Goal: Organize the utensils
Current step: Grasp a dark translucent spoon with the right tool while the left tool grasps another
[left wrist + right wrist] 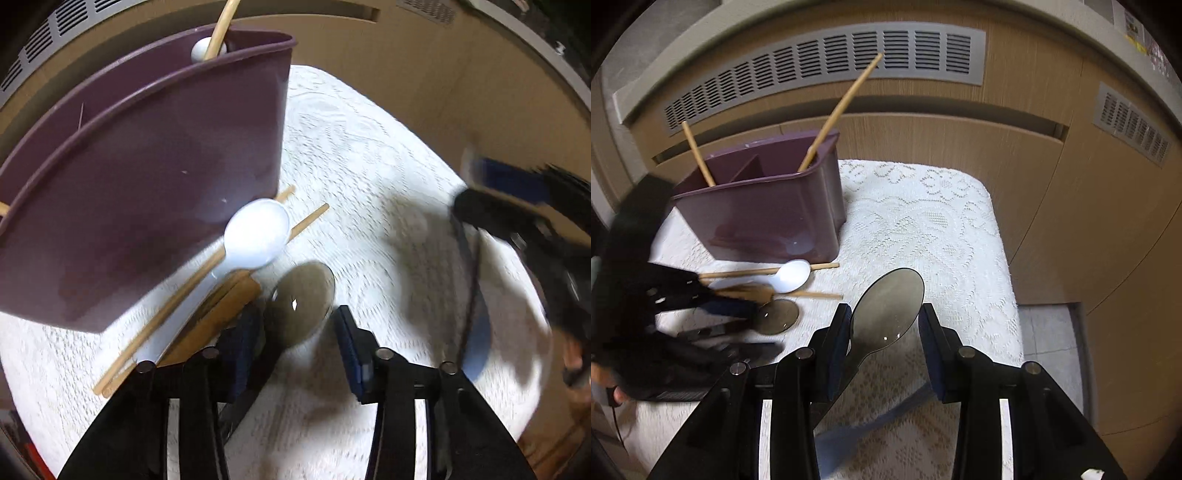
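My right gripper (884, 325) is shut on a smoky grey spoon (890, 302) and holds it above the white lace cloth (923, 221). In the left wrist view that spoon (476, 332) hangs from the blurred right gripper (480, 195). My left gripper (297, 339) is down on the cloth, shut on a second grey spoon (301, 302) whose handle runs under its left finger. Beside it lie a white spoon (258, 232), loose chopsticks (310, 218) and a wooden handle (221, 314). The purple utensil holder (768, 221) stands behind with two chopsticks (846, 99) upright in it.
The cloth covers a small table whose edge drops off at the right to a tiled floor (1045, 332). A wooden cabinet with grey vent grilles (827, 55) stands close behind the holder. A person's hand (602, 373) holds the left gripper.
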A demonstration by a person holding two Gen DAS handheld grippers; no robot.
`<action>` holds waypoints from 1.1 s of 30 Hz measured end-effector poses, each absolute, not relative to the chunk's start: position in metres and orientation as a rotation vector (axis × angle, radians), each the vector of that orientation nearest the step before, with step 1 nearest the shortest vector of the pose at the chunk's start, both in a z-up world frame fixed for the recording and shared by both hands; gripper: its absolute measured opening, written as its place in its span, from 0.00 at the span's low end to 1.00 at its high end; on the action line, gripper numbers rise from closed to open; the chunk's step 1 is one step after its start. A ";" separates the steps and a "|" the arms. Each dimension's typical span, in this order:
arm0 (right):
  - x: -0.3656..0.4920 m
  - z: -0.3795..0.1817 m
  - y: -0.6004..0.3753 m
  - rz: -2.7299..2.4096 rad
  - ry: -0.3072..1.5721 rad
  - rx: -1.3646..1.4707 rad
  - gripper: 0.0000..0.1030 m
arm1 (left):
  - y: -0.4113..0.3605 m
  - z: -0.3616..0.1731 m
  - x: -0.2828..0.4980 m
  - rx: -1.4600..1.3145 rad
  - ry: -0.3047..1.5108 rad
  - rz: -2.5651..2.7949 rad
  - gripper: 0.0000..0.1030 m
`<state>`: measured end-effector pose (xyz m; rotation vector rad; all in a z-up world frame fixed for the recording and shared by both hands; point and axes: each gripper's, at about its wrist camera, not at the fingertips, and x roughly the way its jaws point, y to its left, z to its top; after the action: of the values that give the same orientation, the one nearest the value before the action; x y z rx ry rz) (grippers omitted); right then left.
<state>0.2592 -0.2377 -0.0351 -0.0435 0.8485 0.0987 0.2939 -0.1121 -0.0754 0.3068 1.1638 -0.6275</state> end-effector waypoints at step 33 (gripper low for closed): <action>0.224 -0.027 -0.193 0.193 0.825 -0.145 0.46 | 0.020 0.041 0.161 -0.110 0.695 -0.499 0.20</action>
<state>0.2237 -0.1930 -0.0271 -0.1454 0.8252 0.1929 0.1606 0.0195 0.0412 -0.1102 0.6947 -0.4991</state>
